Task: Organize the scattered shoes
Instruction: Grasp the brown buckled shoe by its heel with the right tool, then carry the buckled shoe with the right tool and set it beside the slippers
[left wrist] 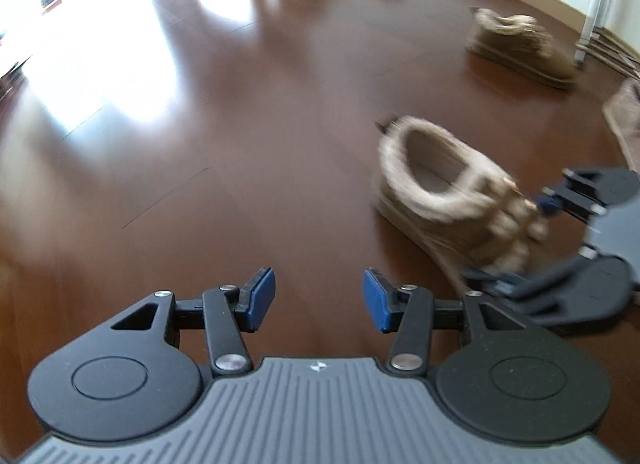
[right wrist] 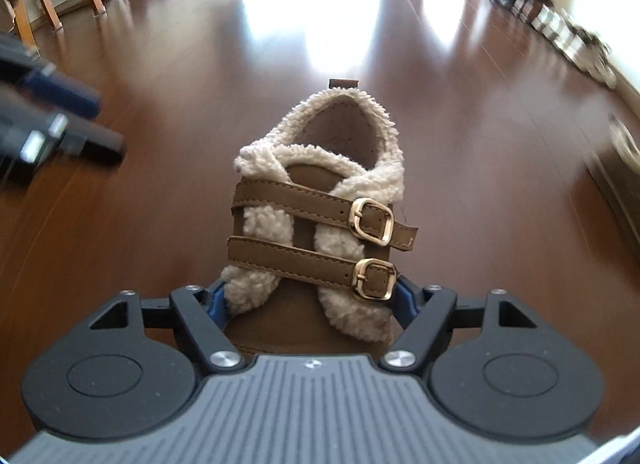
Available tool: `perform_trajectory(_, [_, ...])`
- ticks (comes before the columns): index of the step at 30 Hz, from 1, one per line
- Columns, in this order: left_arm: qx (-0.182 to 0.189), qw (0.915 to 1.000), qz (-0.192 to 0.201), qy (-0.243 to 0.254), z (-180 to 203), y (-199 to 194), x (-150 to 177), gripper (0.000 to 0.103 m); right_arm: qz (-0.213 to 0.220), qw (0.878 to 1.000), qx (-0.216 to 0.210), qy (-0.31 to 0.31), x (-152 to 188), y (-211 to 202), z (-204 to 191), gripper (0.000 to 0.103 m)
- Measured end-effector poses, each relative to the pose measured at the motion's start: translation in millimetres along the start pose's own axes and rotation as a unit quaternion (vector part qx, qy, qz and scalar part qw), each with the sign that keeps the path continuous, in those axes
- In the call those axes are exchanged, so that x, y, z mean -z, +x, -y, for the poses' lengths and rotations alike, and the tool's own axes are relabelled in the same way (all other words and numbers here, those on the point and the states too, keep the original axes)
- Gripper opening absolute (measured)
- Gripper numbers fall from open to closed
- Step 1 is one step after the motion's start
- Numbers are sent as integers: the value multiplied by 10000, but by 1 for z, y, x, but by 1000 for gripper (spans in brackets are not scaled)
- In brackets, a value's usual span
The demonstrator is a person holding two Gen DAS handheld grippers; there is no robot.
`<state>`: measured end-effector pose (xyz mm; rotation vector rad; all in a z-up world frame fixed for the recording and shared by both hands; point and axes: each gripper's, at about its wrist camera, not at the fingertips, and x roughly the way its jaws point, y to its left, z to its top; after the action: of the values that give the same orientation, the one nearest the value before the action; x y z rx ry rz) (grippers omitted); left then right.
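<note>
Straddling the fleece-lined brown shoe (right wrist: pixel 316 219), right gripper (right wrist: pixel 314 300) pads flank its toe, contact unclear; left gripper (left wrist: pixel 319 300) apart, empty.

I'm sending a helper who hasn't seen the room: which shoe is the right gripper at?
On the dark wooden floor, find the right gripper. The brown shoe sits between its blue pads. Unlike the other brown shoe lying apart near the wall, it shows two buckled straps.
</note>
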<state>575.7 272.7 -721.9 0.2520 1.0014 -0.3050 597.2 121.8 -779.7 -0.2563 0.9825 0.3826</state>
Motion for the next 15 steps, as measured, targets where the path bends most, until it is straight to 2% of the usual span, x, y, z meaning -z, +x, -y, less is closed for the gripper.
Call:
perform_trajectory(3, [474,9986,-49,250,29,-1,3,54,-317,9987,147,380,39,-35,15,79])
perform_trajectory(5, [755,9957,-125,518,52,3,5,54,-728,9946,139,723,72,-61,24,83])
perform_trajectory(7, [941,9923,-186,779,73,5,7,54,-1155,9910,23,674,95,-78,25,86])
perform_trajectory(10, [1153,9870,-205,1104,97,3,9,54,-1725,9836,-447,290,114,-99,31,87])
perform_trajectory(13, [1255,9851,-197,1158,107,-6,13,54,-1709,9821,-788,-77,109,-127,46,93])
perform_trajectory(15, [1284,9847,-197,1160,111,-12,16,54,-1542,9821,-1045,-286,95,-145,59,94])
